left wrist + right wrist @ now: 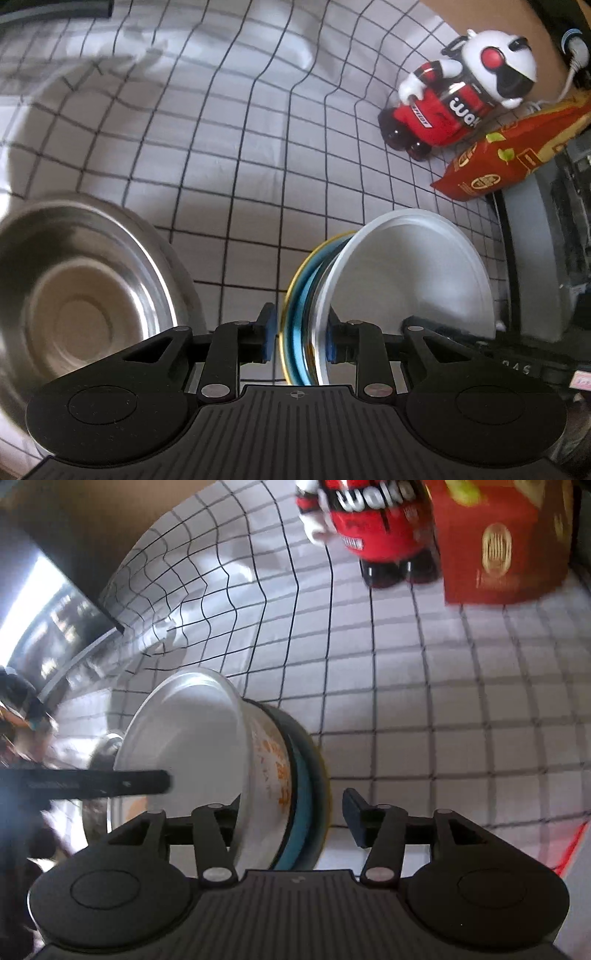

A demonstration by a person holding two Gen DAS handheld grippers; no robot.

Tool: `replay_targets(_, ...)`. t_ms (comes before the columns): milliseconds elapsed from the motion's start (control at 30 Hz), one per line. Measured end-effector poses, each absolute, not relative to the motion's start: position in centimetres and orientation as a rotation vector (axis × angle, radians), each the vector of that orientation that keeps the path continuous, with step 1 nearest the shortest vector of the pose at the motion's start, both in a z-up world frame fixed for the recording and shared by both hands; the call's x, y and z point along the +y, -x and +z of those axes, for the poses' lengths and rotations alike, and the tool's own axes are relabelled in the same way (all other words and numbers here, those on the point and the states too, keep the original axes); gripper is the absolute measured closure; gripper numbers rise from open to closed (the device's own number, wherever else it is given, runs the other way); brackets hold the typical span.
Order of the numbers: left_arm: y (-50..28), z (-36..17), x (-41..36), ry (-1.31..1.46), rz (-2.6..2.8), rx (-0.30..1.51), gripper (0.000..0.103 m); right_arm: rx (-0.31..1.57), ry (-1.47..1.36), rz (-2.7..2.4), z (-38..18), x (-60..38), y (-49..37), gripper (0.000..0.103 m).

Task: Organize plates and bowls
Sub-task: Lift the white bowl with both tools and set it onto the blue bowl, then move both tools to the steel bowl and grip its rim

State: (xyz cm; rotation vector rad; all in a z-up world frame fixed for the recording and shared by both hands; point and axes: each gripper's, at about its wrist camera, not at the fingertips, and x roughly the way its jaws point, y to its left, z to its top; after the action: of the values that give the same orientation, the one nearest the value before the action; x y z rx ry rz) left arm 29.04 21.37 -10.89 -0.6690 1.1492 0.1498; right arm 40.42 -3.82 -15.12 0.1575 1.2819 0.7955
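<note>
Left tongs (pixel 301 338) straddle the bowl stack's (pixel 406 280) rim — right tongs (pixel 291 821) apart, unclamped.

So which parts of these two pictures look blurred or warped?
Left wrist view: the steel bowl at lower left is smeared, and the checked tablecloth lines bow from the fisheye lens. Right wrist view: the red box and the red bottle at the top are soft, and the far-left edge is blurred.
</note>
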Motion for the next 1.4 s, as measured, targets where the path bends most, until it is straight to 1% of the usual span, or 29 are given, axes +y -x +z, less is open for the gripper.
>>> replay_targets(33,-28.9,-11.0,21.4,0.687,0.146,1.147,0.073,1.3,-0.19,0.806,-15.6,-3.8,-40.4,0.052)
replay_targets(67,-28.9,-11.2,21.5,0.7,0.146,1.144,0.073,1.307,-0.203,0.807,-15.8,-3.6,-40.3,0.049)
replay_targets(200,-28.7,-11.5,21.8,0.747,0.144,1.137,0.07,1.306,-0.193,0.806,-16.3,-3.1,-39.8,0.049)
replay_targets(400,-28.1,-11.6,21.7,0.77,0.154,1.13,0.07,1.302,-0.155,0.816,-16.3,-2.8,-39.6,0.048)
replay_targets(600,-25.1,-11.2,20.4,0.692,0.157,1.223,0.07,1.356,-0.08,0.889,-16.1,-2.1,-38.0,0.047)
replay_targets(700,-23.0,-11.5,20.5,0.717,0.155,1.249,0.07,1.384,-0.034,0.949,-16.1,-1.8,-36.6,0.047)
replay_targets(833,-21.2,-11.8,21.4,0.806,0.179,1.229,0.072,1.385,0.01,0.992,-16.1,-1.3,-35.6,0.047)
replay_targets(1067,-20.2,-11.2,21.2,0.811,0.198,1.187,0.072,1.392,0.055,1.025,-15.9,-0.6,-36.2,0.047)
replay_targets(1133,-19.1,-10.5,21.7,0.842,0.2,1.148,0.076,1.365,0.09,1.034,-15.4,-0.6,-36.2,0.047)
replay_targets(1167,-18.5,-10.1,21.9,0.865,0.19,1.123,0.081,1.347,0.108,1.034,-15.0,-0.6,-36.0,0.047)
replay_targets(1300,-15.6,-7.7,23.9,0.898,0.156,1.007,0.081,1.22,0.193,1.035,-12.4,-1.0,-35.8,0.047)
replay_targets(1400,-13.7,-6.6,27.1,0.892,0.225,0.913,0.08,1.073,0.249,0.984,-9.1,-1.5,-35.3,0.047)
